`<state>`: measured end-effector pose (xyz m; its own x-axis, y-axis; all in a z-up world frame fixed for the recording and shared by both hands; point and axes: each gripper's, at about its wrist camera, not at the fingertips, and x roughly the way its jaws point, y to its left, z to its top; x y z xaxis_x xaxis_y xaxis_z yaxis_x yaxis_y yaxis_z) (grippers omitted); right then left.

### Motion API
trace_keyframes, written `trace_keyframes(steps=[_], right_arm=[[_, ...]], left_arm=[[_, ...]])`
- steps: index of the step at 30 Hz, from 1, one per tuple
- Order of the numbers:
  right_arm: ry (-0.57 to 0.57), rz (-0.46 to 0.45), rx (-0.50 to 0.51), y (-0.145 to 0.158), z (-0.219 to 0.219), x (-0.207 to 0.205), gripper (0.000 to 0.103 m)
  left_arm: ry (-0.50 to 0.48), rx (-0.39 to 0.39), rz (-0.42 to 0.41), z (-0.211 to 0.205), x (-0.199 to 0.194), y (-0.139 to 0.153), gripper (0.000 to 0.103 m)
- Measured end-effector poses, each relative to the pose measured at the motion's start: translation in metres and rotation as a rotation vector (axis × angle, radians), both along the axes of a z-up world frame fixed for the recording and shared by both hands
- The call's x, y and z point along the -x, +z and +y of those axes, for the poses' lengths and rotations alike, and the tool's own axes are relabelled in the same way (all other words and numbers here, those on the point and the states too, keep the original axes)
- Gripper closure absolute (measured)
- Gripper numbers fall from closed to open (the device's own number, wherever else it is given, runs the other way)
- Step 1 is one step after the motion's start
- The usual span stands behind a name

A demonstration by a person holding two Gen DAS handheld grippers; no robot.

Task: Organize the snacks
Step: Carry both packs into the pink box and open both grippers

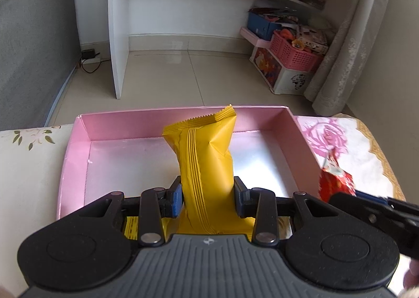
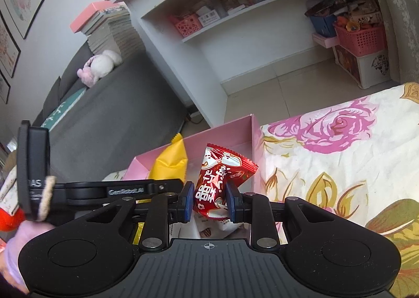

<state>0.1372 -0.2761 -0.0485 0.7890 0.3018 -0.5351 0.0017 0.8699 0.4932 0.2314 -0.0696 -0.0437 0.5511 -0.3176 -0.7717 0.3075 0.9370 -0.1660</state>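
My left gripper [image 1: 208, 198] is shut on a yellow snack packet [image 1: 207, 156], which stands upright over the near part of a pink open box [image 1: 76, 156]. My right gripper [image 2: 208, 199] is shut on a red foil snack packet [image 2: 220, 177] with white print, held at the box's right side. In the left wrist view the red packet [image 1: 334, 182] and the right gripper's dark body show at the right edge. The yellow packet [image 2: 170, 163] and the pink box [image 2: 230, 130] also show in the right wrist view. Under the right gripper lies a white packet [image 2: 209, 229], partly hidden.
The box sits on a flowered tablecloth [image 2: 327, 167]. Beyond the table's far edge are tiled floor [image 1: 183, 75], a white shelf unit [image 1: 117, 36], a grey sofa [image 2: 104, 104] and pink baskets [image 1: 293, 51] on storage boxes. A person's hand in a sleeve [image 2: 13, 253] holds the left gripper.
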Motion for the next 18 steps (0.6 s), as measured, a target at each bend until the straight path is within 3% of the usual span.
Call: trace_keyframes(steps=[4, 5, 7, 10, 18], right_arm=[[0.0, -0.014, 0.004, 0.0, 0.003, -0.003, 0.073], [-0.008, -0.021, 0.002, 0.0, 0.002, -0.003, 0.063], [-0.021, -0.018, -0.014, 0.001, 0.001, -0.003, 0.052], [-0.022, -0.021, -0.023, 0.004, -0.002, -0.001, 0.051], [-0.005, -0.028, 0.014, 0.016, 0.006, 0.008, 0.038]], left_arm=[[0.021, 0.024, -0.015, 0.005, -0.002, -0.003, 0.067], [0.031, 0.03, -0.019, 0.005, -0.002, -0.003, 0.067], [0.044, 0.055, -0.025, 0.009, 0.0, -0.003, 0.053], [0.048, 0.068, -0.031, 0.011, 0.003, 0.001, 0.041], [0.04, 0.074, -0.044, 0.022, 0.02, 0.018, 0.027]])
